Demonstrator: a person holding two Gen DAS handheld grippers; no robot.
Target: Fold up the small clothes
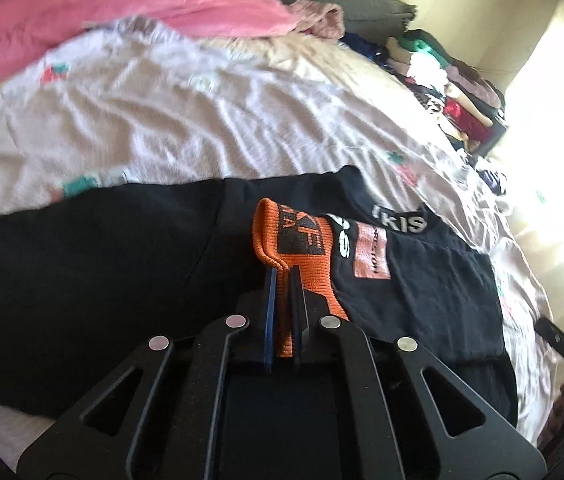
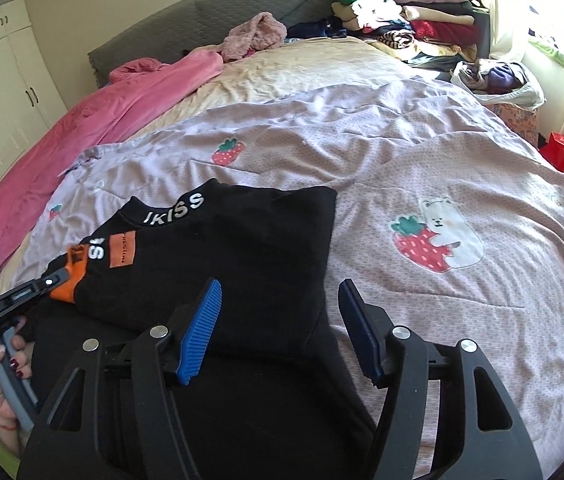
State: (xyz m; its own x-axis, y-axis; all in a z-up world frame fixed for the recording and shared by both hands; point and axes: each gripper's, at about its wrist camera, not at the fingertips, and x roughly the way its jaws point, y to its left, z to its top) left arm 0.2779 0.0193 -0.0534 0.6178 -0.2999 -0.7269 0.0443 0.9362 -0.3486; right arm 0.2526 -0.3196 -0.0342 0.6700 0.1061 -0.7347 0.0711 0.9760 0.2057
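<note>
A black sweatshirt (image 2: 217,256) lies partly folded on the bed (image 2: 422,152), its orange cuff (image 1: 294,248) clenched in the left tongs (image 1: 282,276) at the garment's left edge, while the released right tongs (image 2: 277,320) hover above its nearer right side.

The bed (image 2: 302,68) is carrying a lilac strawberry quilt (image 2: 402,152), and a black top (image 2: 241,240) is lying on it at seven o'clock; a pink blanket (image 2: 101,120) is sprawling at ten, folded clothes (image 2: 402,20) stacking at one
</note>
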